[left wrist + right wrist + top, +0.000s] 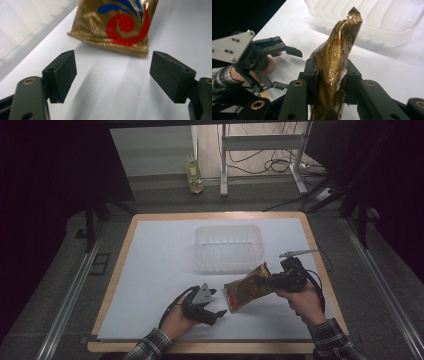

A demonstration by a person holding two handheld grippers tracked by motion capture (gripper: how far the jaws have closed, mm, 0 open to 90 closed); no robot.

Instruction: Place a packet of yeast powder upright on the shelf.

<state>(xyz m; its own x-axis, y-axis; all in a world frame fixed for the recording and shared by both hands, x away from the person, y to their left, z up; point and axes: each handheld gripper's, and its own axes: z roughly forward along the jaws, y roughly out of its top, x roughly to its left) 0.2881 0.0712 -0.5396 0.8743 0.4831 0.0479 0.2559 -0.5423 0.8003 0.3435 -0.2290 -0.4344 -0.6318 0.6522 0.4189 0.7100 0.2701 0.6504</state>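
Nearest me, my left gripper (212, 306) sat low over the white mat (160, 265), jaws spread wide with nothing between them. In the left gripper view both pads (65, 72) stood well apart, and the pouch (117, 25) hung just beyond them, its sealed bottom edge clear of the mat.

My right gripper (274, 281) was clamped on that pouch (247, 289), pinching it near one end. In the right gripper view the jaws were closed hard on the gold foil (334, 75), which crumpled and twisted between them, its free end sticking up. The left gripper (277, 62) showed beyond, open.

I judged the pouch light and soft: thin crinkly foil that folds under a pinch, probably slick on its printed face. It would sag and swing from a single hold, so a second grip should go on the flat sealed edge facing the left jaws, where the layers are stiffest and least likely to slip. Squeezing the belly might burst or deform it; I could not tell what it held.

Farther off, a clear plastic tub (229, 248) sat empty mid-mat, just beyond the pouch. Past the table (125, 240), a bottle (194, 174) stood on the floor.
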